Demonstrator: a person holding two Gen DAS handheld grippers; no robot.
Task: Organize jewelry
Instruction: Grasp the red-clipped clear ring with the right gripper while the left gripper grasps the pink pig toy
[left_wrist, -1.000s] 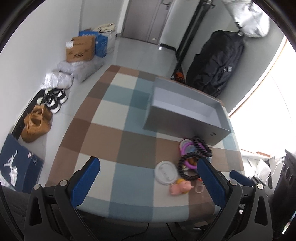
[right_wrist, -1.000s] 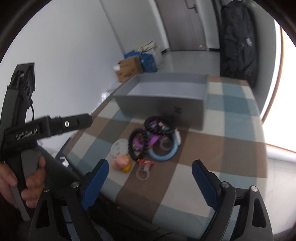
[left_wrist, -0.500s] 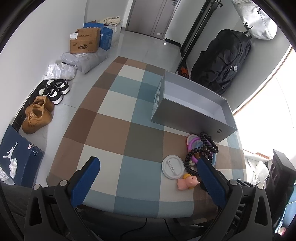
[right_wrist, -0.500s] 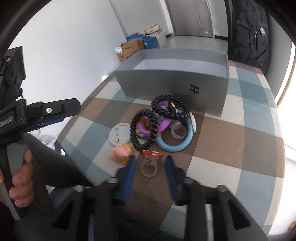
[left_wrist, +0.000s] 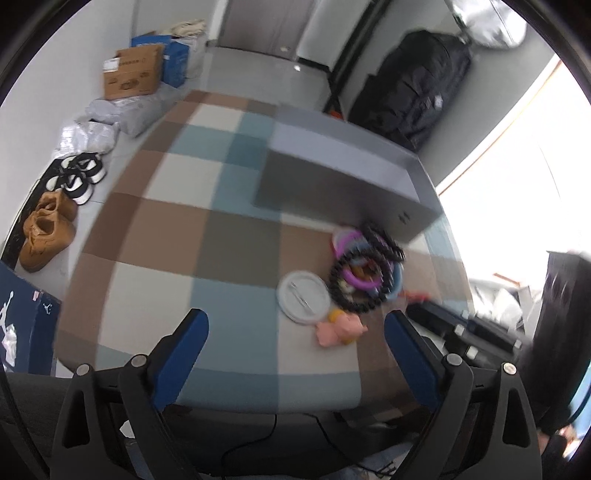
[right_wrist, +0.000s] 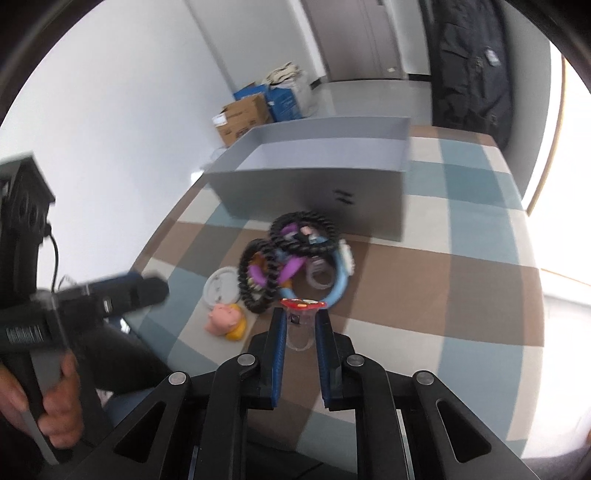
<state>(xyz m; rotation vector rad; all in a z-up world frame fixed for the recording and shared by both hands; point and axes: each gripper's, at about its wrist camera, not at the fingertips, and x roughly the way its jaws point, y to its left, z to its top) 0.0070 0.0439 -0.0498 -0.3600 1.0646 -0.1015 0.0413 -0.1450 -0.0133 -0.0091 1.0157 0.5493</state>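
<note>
item: clear plastic ring with a red top (right_wrist: 300, 325), at the near edge of the checked tabletop (right_wrist: 480, 280), just in front of the tangle of black coiled bands (right_wrist: 303, 230) and the light blue hoop (right_wrist: 341, 282). your right claw (right_wrist: 299, 325) is closed narrow around its clear band, blue pads touching both sides. your left claw (left_wrist: 295, 332) hangs wide open over the near edge, holding nothing.

handling: judged step is lifting the ring toward the open grey box (right_wrist: 325, 166) behind the pile. keep the squeeze steady, rise straight, clear the coils before you travel.

orientation: red top points away from you toward the box; the long axis runs along the claw's fingers.
</note>
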